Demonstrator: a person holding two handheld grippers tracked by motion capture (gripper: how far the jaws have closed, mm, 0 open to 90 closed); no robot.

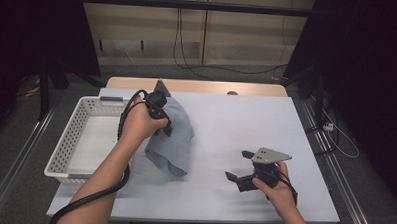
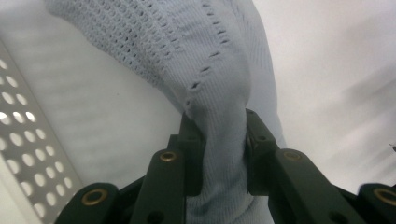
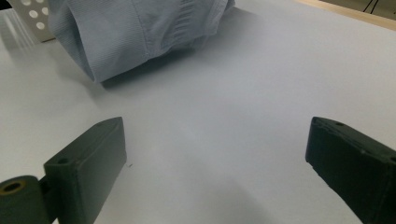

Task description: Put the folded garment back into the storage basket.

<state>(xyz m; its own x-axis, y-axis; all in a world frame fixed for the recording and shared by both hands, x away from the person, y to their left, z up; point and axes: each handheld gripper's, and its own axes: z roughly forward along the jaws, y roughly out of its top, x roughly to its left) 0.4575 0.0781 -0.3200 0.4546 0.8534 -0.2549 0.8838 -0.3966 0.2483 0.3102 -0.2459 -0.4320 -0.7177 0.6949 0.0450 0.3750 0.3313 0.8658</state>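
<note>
I am clenching my left claw (image 2: 217, 140) on a bunched fold of the pale blue knit garment (image 1: 173, 136), which is hanging from it with its lower end lying on the white bench (image 1: 246, 123), just beside the perforated white basket (image 1: 65, 147). My right claw (image 1: 238, 166) is resting released, jaws wide apart, low over bare bench, well apart from the garment.

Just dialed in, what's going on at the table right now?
A person works with a tool in each hand. The left tool is clamped on a bunched fold of a light blue knit garment, lifting its top while the lower end rests on the white table, beside the white perforated basket. The right tool is open above bare table, holding nothing.
</note>
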